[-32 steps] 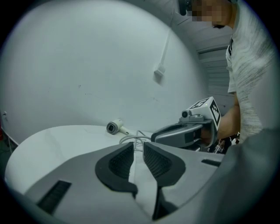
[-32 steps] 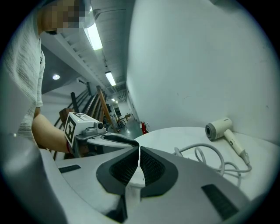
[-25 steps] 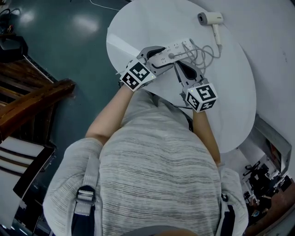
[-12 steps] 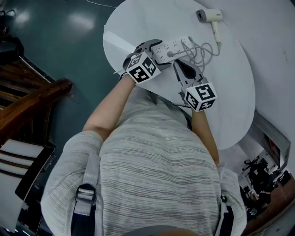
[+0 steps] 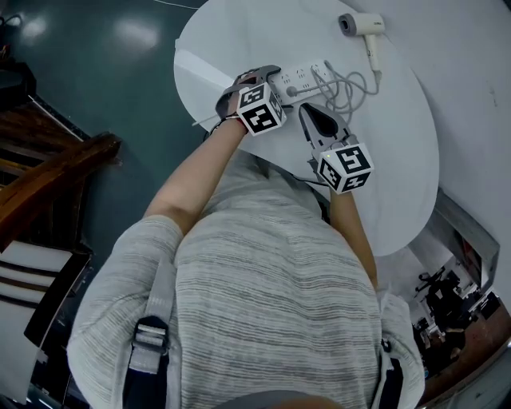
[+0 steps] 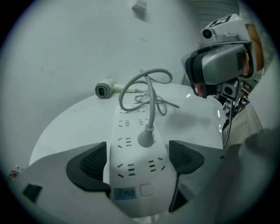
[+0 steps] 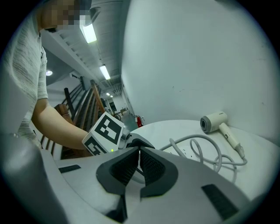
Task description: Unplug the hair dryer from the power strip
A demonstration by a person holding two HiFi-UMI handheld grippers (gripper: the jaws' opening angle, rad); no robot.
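Observation:
A white power strip (image 5: 302,77) lies on the round white table (image 5: 399,160), with a grey plug (image 6: 145,139) pushed into it. The plug's cord (image 5: 345,86) loops toward the white hair dryer (image 5: 361,25) at the table's far side. My left gripper (image 5: 270,80) points steeply down over the strip's near end. Its jaws have just been opening, and the strip (image 6: 135,175) now sits between the dark pads (image 6: 89,168) without being squeezed. My right gripper (image 5: 311,112) hovers just right of the strip, shut and empty (image 7: 139,164).
The white wall stands right behind the table. Dark wooden rails (image 5: 56,168) and a dark floor lie to the left. Cluttered gear (image 5: 447,307) sits past the table's right edge. The dryer (image 7: 214,121) and its looped cord (image 7: 205,153) lie ahead of the right gripper.
My left gripper has tipped downward and slid onto the strip's near end, its marker cube turning. The right gripper has stayed where it was.

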